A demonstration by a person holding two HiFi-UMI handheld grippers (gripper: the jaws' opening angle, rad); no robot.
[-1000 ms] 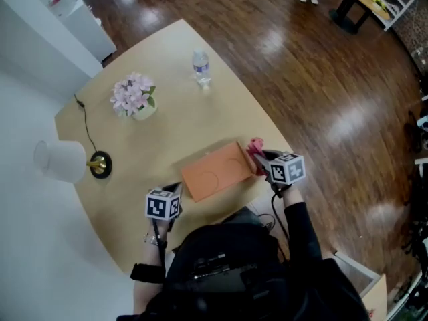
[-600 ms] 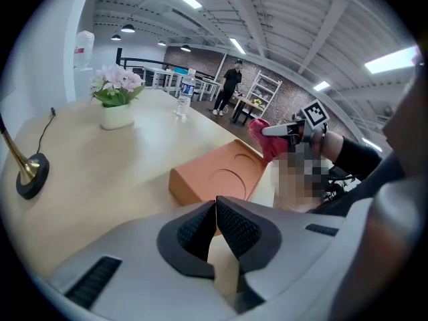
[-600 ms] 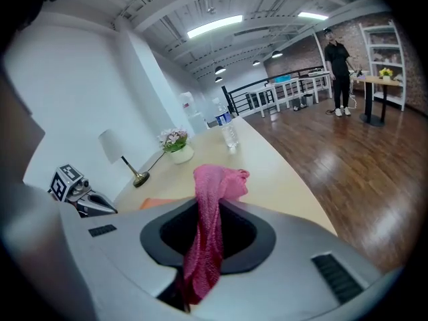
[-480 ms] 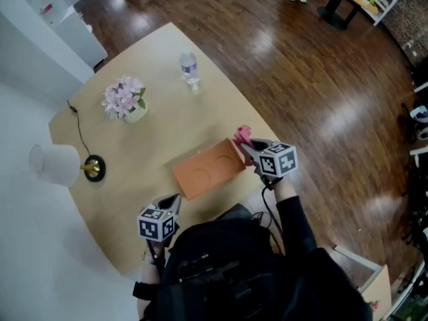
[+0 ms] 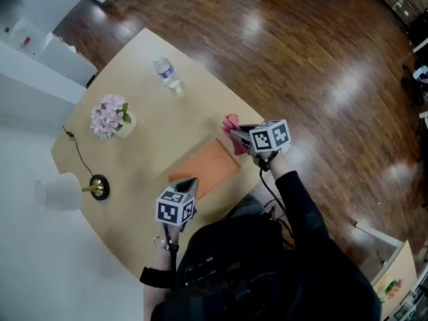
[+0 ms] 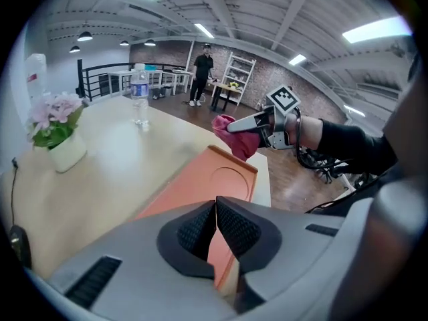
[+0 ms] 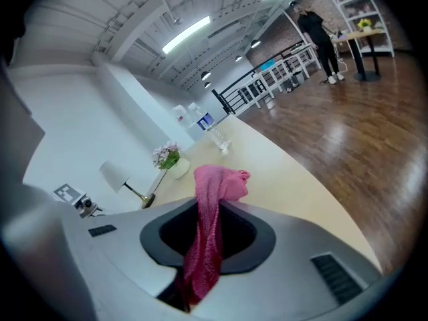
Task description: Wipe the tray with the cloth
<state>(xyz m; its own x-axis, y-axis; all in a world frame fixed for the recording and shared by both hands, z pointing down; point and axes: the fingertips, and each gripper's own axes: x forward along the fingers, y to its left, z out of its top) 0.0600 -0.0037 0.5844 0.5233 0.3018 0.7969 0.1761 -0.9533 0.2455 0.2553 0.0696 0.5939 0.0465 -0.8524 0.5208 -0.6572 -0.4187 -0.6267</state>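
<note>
At the near edge of the desk (image 5: 144, 149), my left hand-held gripper (image 5: 190, 184), jaws closed empty, points along the tray (image 5: 208, 164), whose long axis runs right to the cloth (image 5: 230, 121) pinched in my right hand-held gripper (image 5: 235, 132) just beyond its far corner.

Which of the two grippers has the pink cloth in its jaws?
The right gripper: the pink cloth is pinched between its jaws and hangs from them. The left gripper has its jaws shut together with nothing between them.
</note>
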